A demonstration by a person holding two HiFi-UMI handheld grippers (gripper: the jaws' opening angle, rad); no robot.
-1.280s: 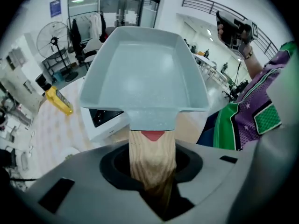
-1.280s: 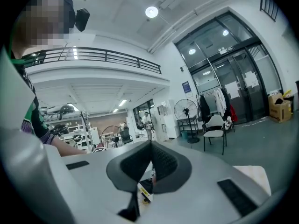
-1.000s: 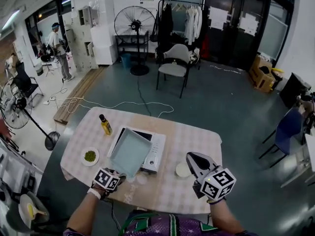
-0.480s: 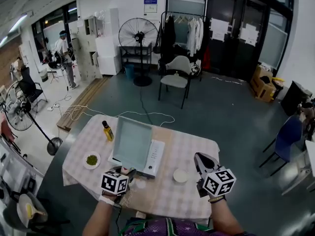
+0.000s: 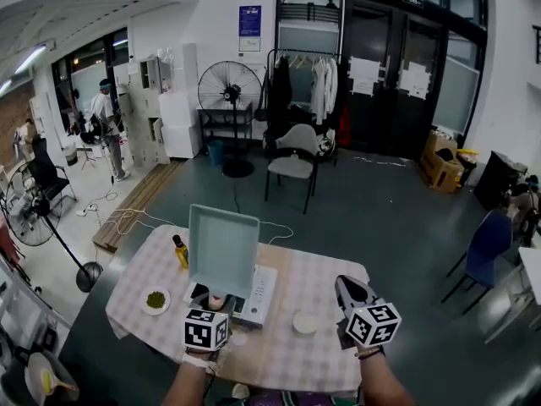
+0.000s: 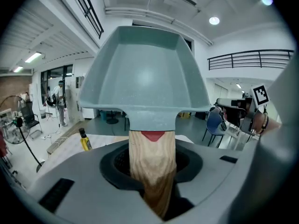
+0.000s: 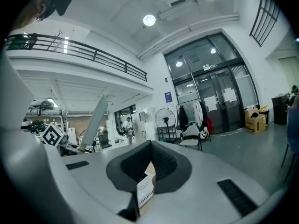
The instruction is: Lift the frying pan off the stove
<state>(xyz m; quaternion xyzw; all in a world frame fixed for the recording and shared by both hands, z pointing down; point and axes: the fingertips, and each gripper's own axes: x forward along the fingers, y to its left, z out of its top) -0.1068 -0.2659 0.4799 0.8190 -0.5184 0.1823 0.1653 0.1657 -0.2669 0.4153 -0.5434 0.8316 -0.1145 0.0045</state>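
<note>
- Fingers (image 6: pixel 93 171) of the left gripper (image 6: pixel 152 176) are drawn in narrow and clamp the pale wooden handle (image 6: pixel 152 153) of the pan. Those of the right gripper (image 7: pixel 148 164) sit closed on each other with nothing between them, and it waits low at the counter's near right.
- A counter (image 5: pixel 279 353) under a checked cloth carries everything else and stands in a large open room.
- The pale blue-green square frying pan (image 5: pixel 222 250) is held up over the counter and tipped nearly on edge, its hollow side towards the person. It appears clear of the stove, with nothing touching it but the left fingers.
- A flat white electric stove (image 5: pixel 262 290) lies on the counter just behind the left gripper. Most of its cooking face is hidden behind the pan.
- A small white plate (image 5: pixel 155 300) holding something green sits left of the stove.
- A small round white dish (image 5: pixel 304 322) sits between the stove and the right gripper.
- A yellow oil bottle with a dark cap (image 5: pixel 181 252) stands just beside the pan's left edge.
- Judged from this, the lift itself looks done. The next move calls for a firm hold, since the pan's weight levers on the handle, then for levelling it and keeping it clear of the bottle.
</note>
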